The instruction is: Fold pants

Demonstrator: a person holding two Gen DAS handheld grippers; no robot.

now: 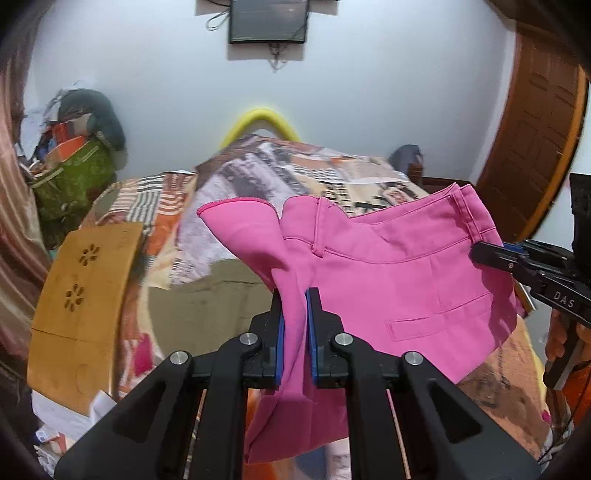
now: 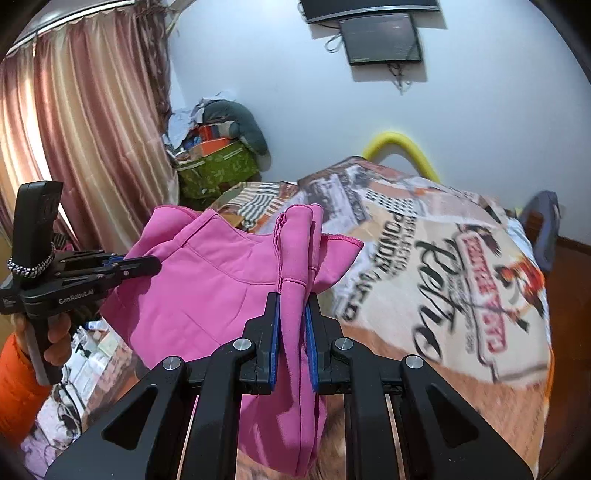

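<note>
Below me lies the bed with its printed cover; above it I hold the pink pants stretched, left hand-held gripper and right hand-held gripper each pinching what looks like a waistband end, for an even fold.

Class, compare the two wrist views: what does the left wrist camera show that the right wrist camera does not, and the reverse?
Only the left wrist view shows the wooden door, a carved wooden panel and the back pocket of the pink pants.

Only the right wrist view shows the curtain and the bedspread's "Retro" lettering.

Both show the pants clamped in both tongs, the wall screen, the yellow arch and the green bag.
</note>
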